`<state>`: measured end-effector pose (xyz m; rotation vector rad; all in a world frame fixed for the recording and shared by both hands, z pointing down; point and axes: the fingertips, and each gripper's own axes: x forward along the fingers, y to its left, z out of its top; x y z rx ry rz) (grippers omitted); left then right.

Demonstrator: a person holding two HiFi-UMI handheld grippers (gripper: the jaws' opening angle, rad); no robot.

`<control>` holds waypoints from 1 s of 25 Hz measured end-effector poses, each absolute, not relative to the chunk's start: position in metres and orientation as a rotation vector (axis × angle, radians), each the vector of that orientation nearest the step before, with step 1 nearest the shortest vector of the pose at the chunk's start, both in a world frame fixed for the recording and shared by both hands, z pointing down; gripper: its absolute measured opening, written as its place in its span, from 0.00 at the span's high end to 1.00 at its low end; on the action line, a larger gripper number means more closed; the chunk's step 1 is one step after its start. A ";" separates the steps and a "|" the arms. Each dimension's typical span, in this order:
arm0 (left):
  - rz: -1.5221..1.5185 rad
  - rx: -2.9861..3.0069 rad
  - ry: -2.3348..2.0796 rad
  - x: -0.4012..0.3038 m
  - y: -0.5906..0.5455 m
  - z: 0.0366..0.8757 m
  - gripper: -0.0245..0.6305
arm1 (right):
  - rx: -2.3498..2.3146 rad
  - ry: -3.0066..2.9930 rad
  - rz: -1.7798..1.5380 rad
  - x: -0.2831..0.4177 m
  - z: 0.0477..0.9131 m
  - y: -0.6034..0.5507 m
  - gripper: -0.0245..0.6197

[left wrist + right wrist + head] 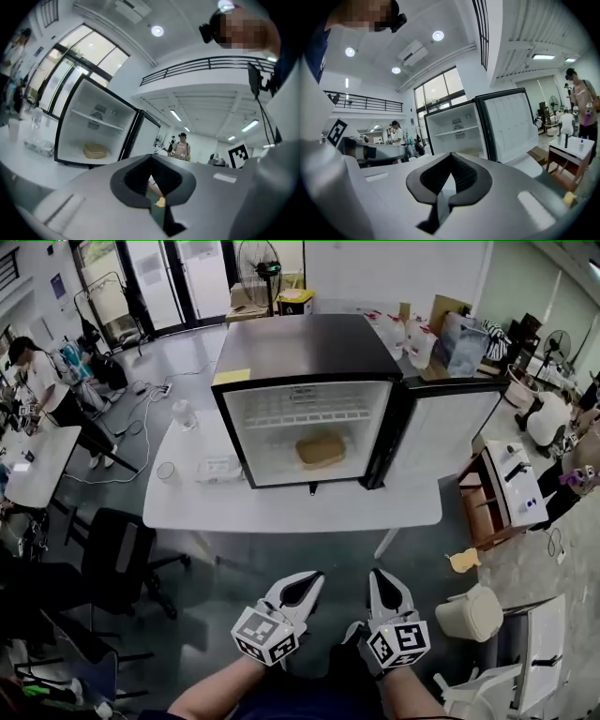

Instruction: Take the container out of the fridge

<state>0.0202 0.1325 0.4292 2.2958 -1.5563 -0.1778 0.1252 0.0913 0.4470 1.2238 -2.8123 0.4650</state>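
Left gripper, right gripper: jaws closed tip to tip, nothing held, side by side, well apart from white table. On table: fridge, door open. Inside, on fridge floor beneath shelf: tan container

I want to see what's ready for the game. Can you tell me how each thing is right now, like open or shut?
Fridge: door swung open.
Container: inside, on the bottom, untouched.
Left gripper: shut, empty.
Right gripper: shut, empty.
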 end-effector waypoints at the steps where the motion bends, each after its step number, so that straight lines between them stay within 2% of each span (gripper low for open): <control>1: -0.123 2.328 -1.566 0.013 0.147 0.429 0.96 | 1.258 -2.797 0.465 0.120 0.446 0.104 0.95; 4: -0.044 2.359 -1.601 -0.023 0.186 0.426 0.96 | 1.333 -2.752 0.444 0.101 0.436 0.144 0.95; 11: -0.128 2.312 -1.676 -0.066 0.217 0.401 0.96 | 1.380 -2.725 0.424 0.080 0.415 0.190 0.95; 25: -0.117 2.315 -1.799 -0.032 0.200 0.379 0.96 | 1.244 -2.834 0.439 0.097 0.423 0.175 0.95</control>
